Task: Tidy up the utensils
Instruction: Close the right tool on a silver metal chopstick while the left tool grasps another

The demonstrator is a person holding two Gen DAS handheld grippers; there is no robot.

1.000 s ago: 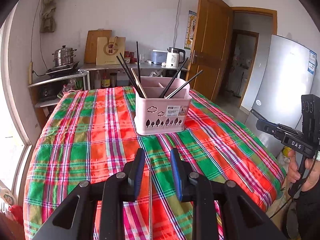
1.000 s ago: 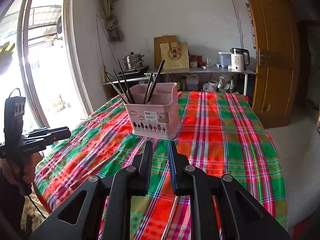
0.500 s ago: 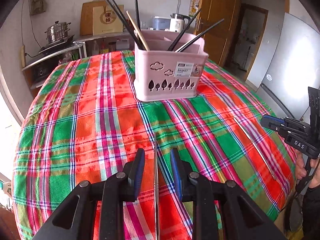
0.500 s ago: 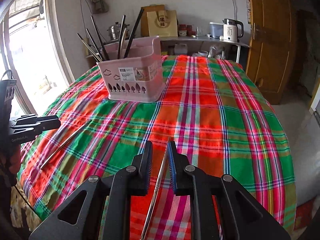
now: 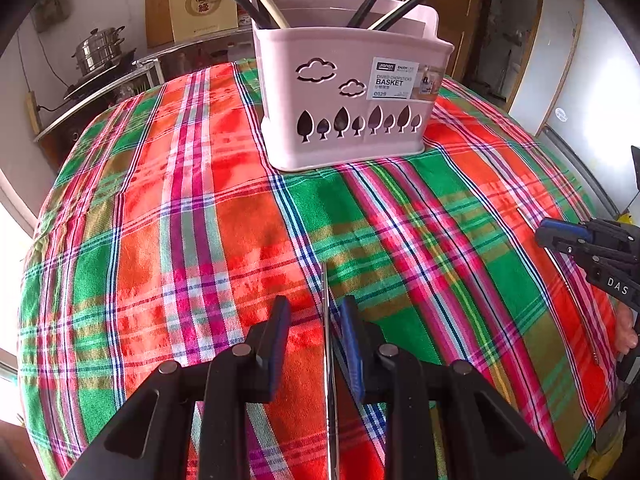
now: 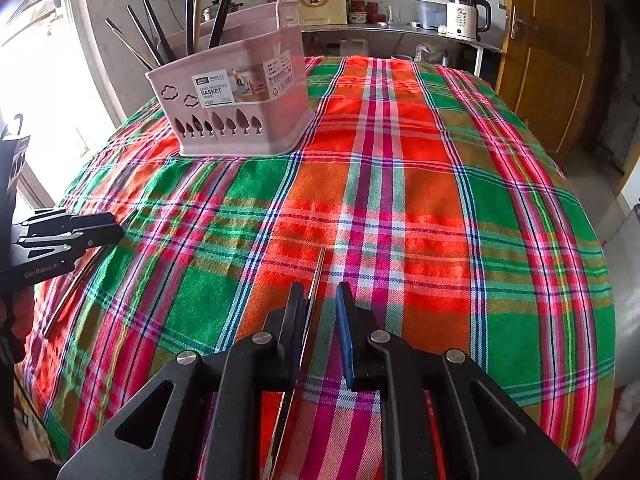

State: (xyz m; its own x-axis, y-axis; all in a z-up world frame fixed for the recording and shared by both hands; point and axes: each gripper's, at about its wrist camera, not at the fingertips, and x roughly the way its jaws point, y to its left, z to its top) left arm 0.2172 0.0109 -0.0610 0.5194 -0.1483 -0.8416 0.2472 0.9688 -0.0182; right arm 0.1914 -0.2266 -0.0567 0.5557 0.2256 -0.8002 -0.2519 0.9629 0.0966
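Note:
A pink utensil basket [image 5: 352, 112] [image 6: 240, 120] stands on the plaid tablecloth [image 5: 180, 208] and holds several dark chopsticks [image 6: 152, 32]. A thin metal chopstick [image 5: 325, 288] lies on the cloth between the fingers of my left gripper [image 5: 315, 308], close to the right pad. The jaws stand apart and do not press on it. A second metal chopstick [image 6: 318, 268] lies between the fingers of my right gripper [image 6: 319, 296], beside the left finger, with a gap to the other pad. Each gripper also shows in the other's view: the right gripper [image 5: 548, 240] and the left gripper [image 6: 114, 230].
The round table's edge curves away on all sides. Behind it a shelf carries a white kettle [image 6: 464, 16] and a steel pot [image 5: 100, 50]. A wooden door [image 6: 552, 60] is at the right and a bright window [image 6: 40, 80] at the left.
Both grippers have sunk and tipped down toward the cloth. The basket now fills more of each view, and each chopstick reaches further up between the fingers.

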